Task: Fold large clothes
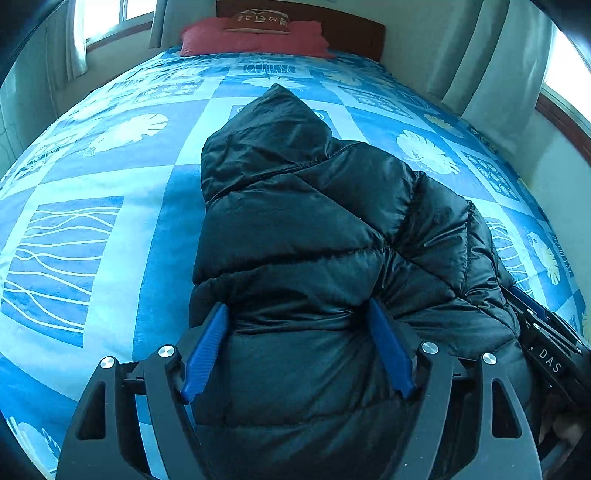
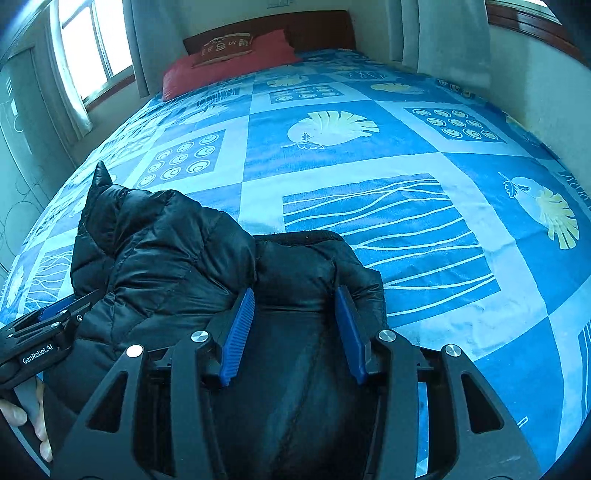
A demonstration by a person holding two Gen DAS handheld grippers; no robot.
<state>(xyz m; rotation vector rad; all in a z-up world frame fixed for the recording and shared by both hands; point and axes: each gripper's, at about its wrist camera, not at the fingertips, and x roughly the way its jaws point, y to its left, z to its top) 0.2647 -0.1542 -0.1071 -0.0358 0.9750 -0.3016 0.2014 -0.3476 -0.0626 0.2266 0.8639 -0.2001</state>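
Observation:
A black hooded puffer jacket (image 1: 295, 221) lies lengthwise on the blue patterned bedspread (image 1: 92, 229), its hood pointing toward the headboard. In the left wrist view my left gripper (image 1: 297, 304) straddles the jacket's near end. Both blue pads (image 1: 207, 347) dig into the puffy fabric, which puckers at the right-hand one. In the right wrist view my right gripper (image 2: 295, 290) is shut on a bunched part of the jacket (image 2: 166, 251) at its right side, beside the dark cuff. The two grippers hold the near end side by side; the jacket's underside is hidden.
Red pillows (image 1: 255, 37) lie against a dark wooden headboard (image 1: 354, 29) at the far end. The bedspread (image 2: 406, 155) stretches wide to the jacket's right. Windows with pale curtains (image 2: 74, 74) flank the bed, and a wall runs along its right side. A person's fingers (image 2: 22, 421) grip the left tool.

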